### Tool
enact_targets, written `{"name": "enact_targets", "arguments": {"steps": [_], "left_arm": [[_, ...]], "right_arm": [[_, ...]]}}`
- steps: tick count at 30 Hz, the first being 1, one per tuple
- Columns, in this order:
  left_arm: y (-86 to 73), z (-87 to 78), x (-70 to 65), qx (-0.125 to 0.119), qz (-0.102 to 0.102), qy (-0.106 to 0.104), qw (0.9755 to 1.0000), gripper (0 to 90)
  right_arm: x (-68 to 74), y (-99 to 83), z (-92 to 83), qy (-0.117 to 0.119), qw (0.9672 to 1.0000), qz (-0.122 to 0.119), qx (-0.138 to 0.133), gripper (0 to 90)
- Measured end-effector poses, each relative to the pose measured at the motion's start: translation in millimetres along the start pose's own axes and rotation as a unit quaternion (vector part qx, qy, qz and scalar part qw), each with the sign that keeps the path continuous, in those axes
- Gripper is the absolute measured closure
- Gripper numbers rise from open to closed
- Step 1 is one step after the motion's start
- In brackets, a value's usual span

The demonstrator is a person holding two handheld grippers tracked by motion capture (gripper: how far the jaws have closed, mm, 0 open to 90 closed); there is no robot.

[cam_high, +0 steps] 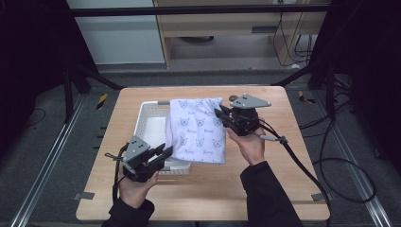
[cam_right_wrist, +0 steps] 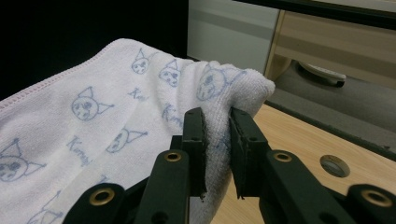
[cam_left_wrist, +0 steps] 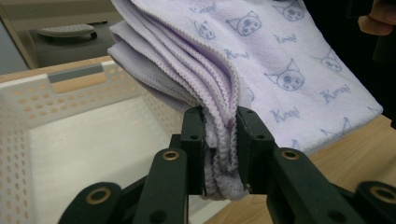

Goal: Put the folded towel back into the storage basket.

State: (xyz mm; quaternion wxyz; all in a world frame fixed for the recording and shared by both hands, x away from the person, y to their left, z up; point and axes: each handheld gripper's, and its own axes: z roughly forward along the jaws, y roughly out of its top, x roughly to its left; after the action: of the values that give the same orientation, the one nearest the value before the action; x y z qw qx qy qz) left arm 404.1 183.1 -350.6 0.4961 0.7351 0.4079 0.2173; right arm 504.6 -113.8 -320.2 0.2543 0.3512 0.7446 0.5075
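A folded pale lilac towel (cam_high: 197,130) printed with blue cat faces hangs between my two grippers, lifted over the right side of a white perforated basket (cam_high: 150,124). My left gripper (cam_high: 163,152) is shut on the towel's near left corner; the left gripper view has its jaws pinching the stacked hems of the towel (cam_left_wrist: 261,70) at the left gripper (cam_left_wrist: 220,144), the basket (cam_left_wrist: 70,135) open below. My right gripper (cam_high: 220,113) is shut on the far right corner, and in the right gripper view the right gripper (cam_right_wrist: 217,140) squeezes a bunched fold of towel (cam_right_wrist: 112,126).
The wooden table (cam_high: 283,156) carries a small round metal disc (cam_high: 233,98) at the back right, the disc (cam_right_wrist: 334,165) lying just beyond my right jaws. Cables (cam_high: 307,165) trail off the table's right side. Wooden furniture stands behind the table.
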Motion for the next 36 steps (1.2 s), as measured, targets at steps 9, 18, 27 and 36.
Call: {"name": "enact_targets", "arguments": {"steps": [9, 18, 27, 36], "left_arm": [[-4.1, -11.4, 16.9, -0.005, -0.014, 0.012, 0.9998, 73.4], [-6.2, -17.7, 32.5, -0.008, -0.029, 0.029, 0.9991, 73.4], [-10.4, -19.4, 45.8, -0.006, -0.037, 0.042, 0.9984, 73.4], [-15.2, -22.1, 62.8, -0.003, -0.051, 0.054, 0.9972, 73.4]], "right_arm": [[13.8, 9.8, 19.1, 0.011, 0.9999, -0.007, 0.002, 77.8], [24.3, 15.6, 38.2, 0.018, 0.9998, -0.01, 0.003, 77.8], [33.5, 22.5, 55.6, 0.023, 0.9996, -0.016, 0.006, 77.8], [40.6, 26.9, 74.4, 0.032, 0.9993, -0.018, 0.01, 77.8]]}}
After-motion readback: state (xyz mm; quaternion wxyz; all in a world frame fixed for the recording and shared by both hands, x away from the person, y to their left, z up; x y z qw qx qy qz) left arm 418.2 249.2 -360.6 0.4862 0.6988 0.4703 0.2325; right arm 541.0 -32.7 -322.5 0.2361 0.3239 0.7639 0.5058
